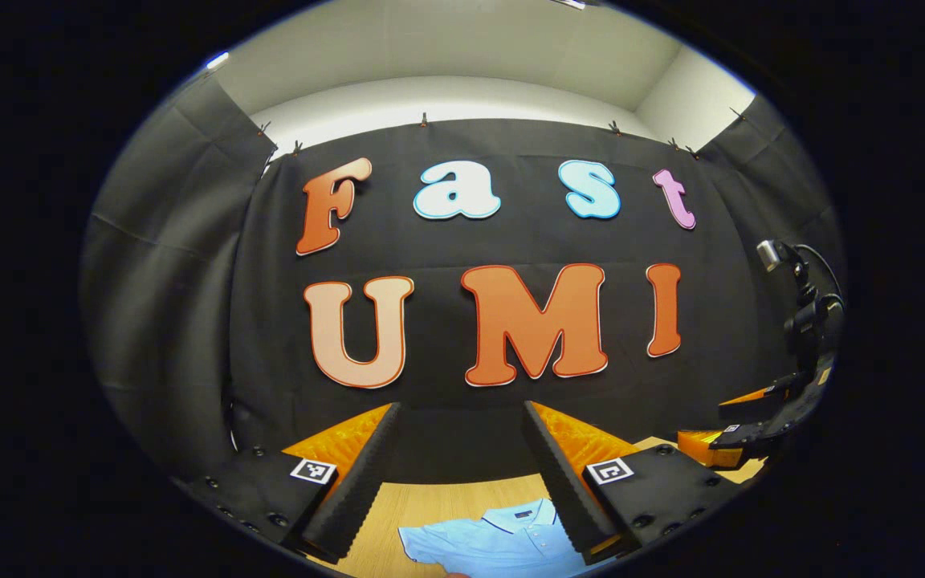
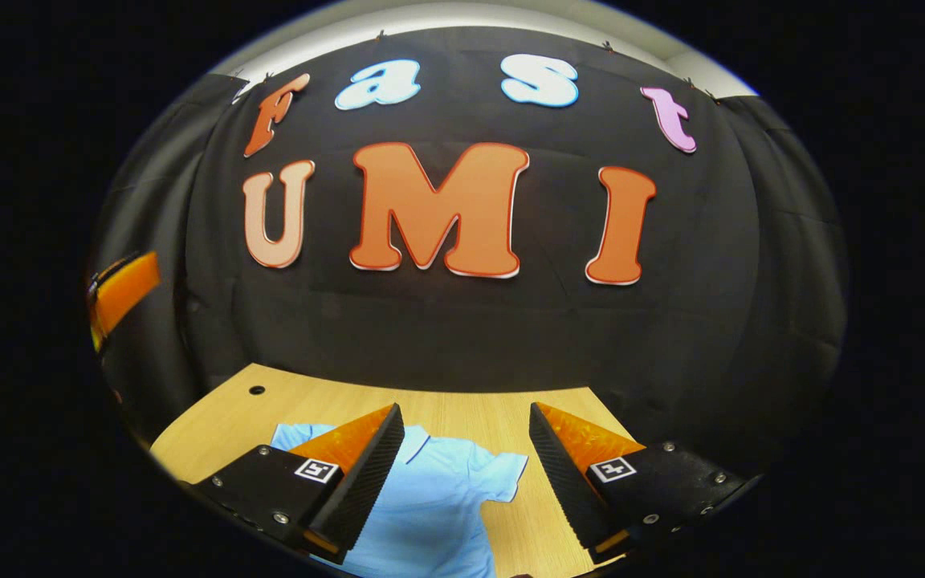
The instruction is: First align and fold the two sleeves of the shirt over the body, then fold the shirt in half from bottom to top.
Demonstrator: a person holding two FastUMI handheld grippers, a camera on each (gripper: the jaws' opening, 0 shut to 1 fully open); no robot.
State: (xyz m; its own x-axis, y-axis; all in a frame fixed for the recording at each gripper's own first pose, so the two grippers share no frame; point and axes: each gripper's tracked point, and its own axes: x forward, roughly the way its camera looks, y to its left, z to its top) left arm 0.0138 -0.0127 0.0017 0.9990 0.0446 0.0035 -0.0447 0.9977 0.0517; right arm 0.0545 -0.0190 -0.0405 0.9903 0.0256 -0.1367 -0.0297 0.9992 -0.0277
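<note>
A light blue polo shirt (image 1: 495, 539) lies flat on the wooden table (image 1: 414, 502), collar toward the booth wall. In the left gripper view my left gripper (image 1: 462, 449) hangs open well above the shirt's collar and left sleeve. In the right gripper view the same shirt (image 2: 438, 498) spreads below, its short sleeve (image 2: 503, 474) lying out to the side. My right gripper (image 2: 466, 449) is open above it with nothing between its fingers. At the right edge of the left gripper view the right gripper (image 1: 751, 437) shows, held high.
The black cloth wall stands close behind the table's far edge (image 2: 430, 389). A small round hole (image 2: 257, 390) sits in the tabletop at the far left. A blurred part of the other gripper (image 2: 121, 293) shows at the left edge of the right gripper view.
</note>
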